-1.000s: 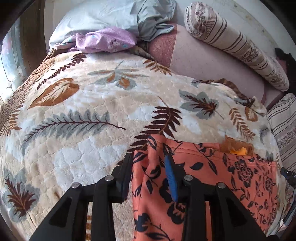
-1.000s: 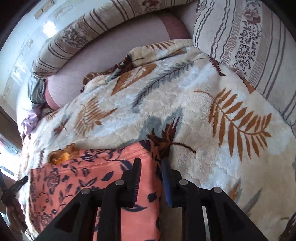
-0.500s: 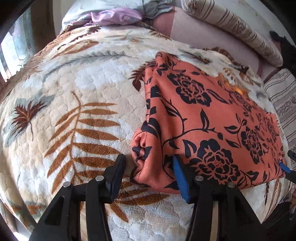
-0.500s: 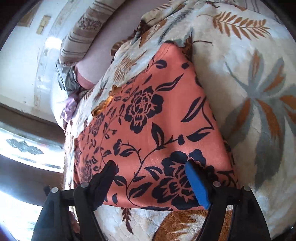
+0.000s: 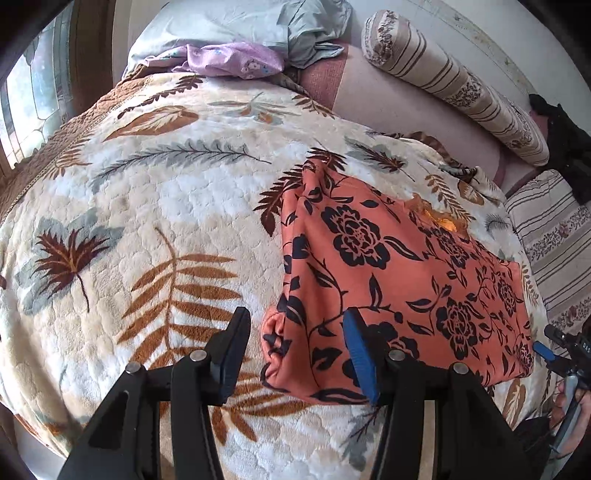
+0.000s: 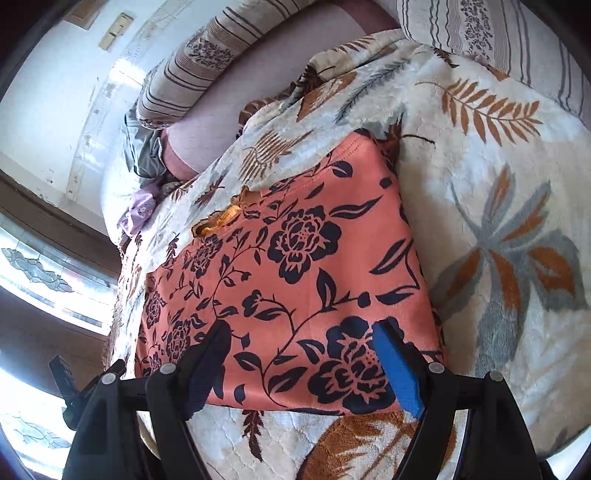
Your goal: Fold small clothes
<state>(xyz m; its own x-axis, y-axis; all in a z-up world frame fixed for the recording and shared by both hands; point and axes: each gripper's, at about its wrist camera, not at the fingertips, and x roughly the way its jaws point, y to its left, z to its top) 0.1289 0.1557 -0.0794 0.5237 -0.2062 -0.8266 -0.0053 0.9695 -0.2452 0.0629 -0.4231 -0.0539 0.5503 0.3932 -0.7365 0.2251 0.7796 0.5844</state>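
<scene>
An orange garment with black flowers (image 5: 399,280) lies folded flat on the leaf-patterned blanket (image 5: 147,229). It also shows in the right wrist view (image 6: 303,280). My left gripper (image 5: 295,332) is open, its jaws standing either side of the garment's near left corner, not closed on it. My right gripper (image 6: 303,350) is open above the garment's near right edge, holding nothing. The right gripper's tip also shows at the far right of the left wrist view (image 5: 554,347).
A purple cloth (image 5: 236,61) and a pale grey sheet (image 5: 258,26) lie heaped at the far end of the bed. A striped bolster (image 5: 454,85) lies along the back, and a striped pillow (image 5: 554,236) at the right. A window (image 5: 33,99) is at the left.
Both grippers opened and let go of the garment after drawing its edge toward me into a fold. They have since drawn back a little; the garment lies flat.
</scene>
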